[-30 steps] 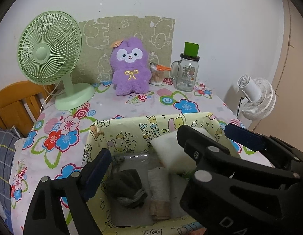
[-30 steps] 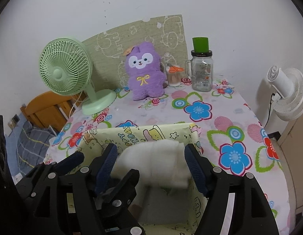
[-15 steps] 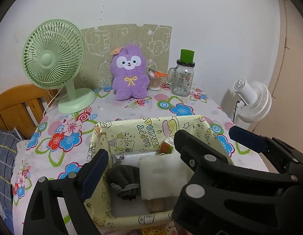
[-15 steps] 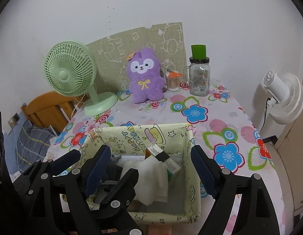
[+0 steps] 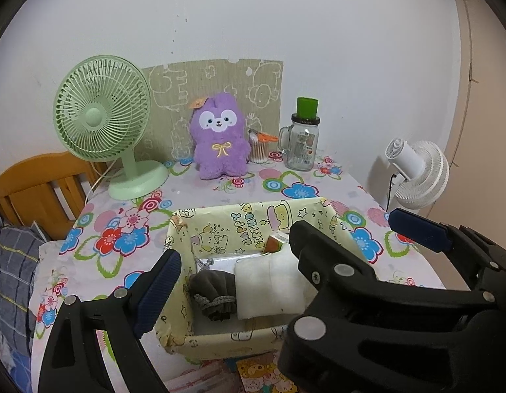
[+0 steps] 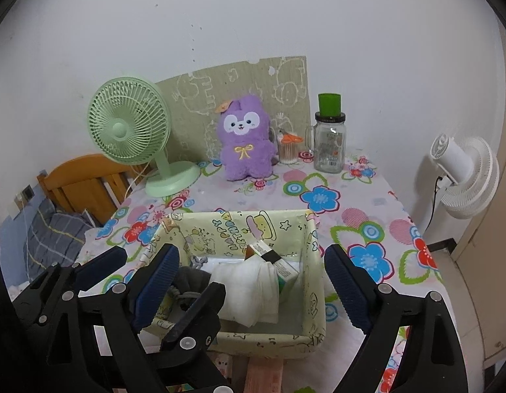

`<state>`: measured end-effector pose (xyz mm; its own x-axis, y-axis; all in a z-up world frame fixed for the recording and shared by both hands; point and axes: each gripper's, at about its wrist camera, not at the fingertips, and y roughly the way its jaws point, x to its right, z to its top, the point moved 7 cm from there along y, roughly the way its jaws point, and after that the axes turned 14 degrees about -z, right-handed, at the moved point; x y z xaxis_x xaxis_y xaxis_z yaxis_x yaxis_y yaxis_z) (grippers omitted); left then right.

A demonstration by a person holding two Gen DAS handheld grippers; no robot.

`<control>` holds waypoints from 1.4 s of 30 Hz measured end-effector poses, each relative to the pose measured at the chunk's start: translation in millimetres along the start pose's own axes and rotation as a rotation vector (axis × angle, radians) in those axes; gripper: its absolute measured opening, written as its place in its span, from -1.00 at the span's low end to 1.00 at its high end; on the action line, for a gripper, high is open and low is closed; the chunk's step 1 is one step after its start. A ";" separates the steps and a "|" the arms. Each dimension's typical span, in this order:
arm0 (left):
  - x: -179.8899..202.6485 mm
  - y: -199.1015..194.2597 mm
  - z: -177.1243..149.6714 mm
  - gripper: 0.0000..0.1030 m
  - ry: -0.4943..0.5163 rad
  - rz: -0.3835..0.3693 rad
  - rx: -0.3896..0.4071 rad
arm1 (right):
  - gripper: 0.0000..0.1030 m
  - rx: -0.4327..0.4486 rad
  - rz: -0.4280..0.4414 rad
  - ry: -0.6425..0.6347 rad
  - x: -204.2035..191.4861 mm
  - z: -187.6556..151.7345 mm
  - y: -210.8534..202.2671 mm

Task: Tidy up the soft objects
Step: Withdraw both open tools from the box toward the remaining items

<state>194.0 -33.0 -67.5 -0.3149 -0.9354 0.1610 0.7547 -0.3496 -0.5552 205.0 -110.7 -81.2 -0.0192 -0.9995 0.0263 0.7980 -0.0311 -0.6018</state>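
A yellow cartoon-print box (image 5: 249,219) (image 6: 313,298) stands near the table's front. Inside lie a folded white cloth (image 5: 269,286) (image 6: 249,290), a grey drawstring pouch (image 5: 213,290) (image 6: 189,278) to its left and a small carton (image 6: 275,260) leaning at the back. A purple plush toy (image 5: 220,140) (image 6: 244,139) sits upright at the back of the table. My left gripper (image 5: 285,258) is open and empty, above the box. My right gripper (image 6: 251,286) is open and empty, its fingers either side of the box's near part.
A green desk fan (image 5: 103,124) (image 6: 131,131) stands back left. A glass jar with green lid (image 5: 303,139) (image 6: 329,139) and a cup of cotton swabs (image 6: 287,150) stand back right. A white fan (image 6: 464,177) is off the table's right edge. A wooden chair (image 5: 30,183) is at left.
My right gripper opened and let go of the white cloth, which now lies in the box. Both grippers pulled back and up from the box.
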 end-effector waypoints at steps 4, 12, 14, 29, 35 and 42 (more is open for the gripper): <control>3.7 -8.2 -1.9 0.83 0.003 0.004 0.009 | 0.81 0.012 0.000 -0.001 0.9 -1.7 -10.8; 13.7 -22.6 -9.2 0.87 0.010 0.001 0.017 | 0.81 0.029 -0.045 -0.013 4.8 -6.6 -28.5; 15.8 -26.9 -10.3 0.88 0.014 0.012 0.023 | 0.81 0.033 -0.047 -0.014 5.4 -7.9 -33.3; 26.8 -54.5 -25.5 0.94 0.014 0.039 0.046 | 0.81 0.060 -0.071 -0.041 6.3 -20.8 -62.5; 29.6 -67.8 -31.2 0.94 0.009 0.051 0.057 | 0.81 0.076 -0.057 -0.059 3.5 -25.0 -76.1; 34.8 -79.0 -38.8 0.94 0.014 0.048 0.068 | 0.81 0.093 -0.052 -0.065 2.0 -32.2 -90.3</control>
<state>101.1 -35.8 -49.7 -0.2850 -0.9505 0.1237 0.8061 -0.3075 -0.5055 113.4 -110.2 -52.5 -0.0258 -0.9937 0.1088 0.8496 -0.0792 -0.5215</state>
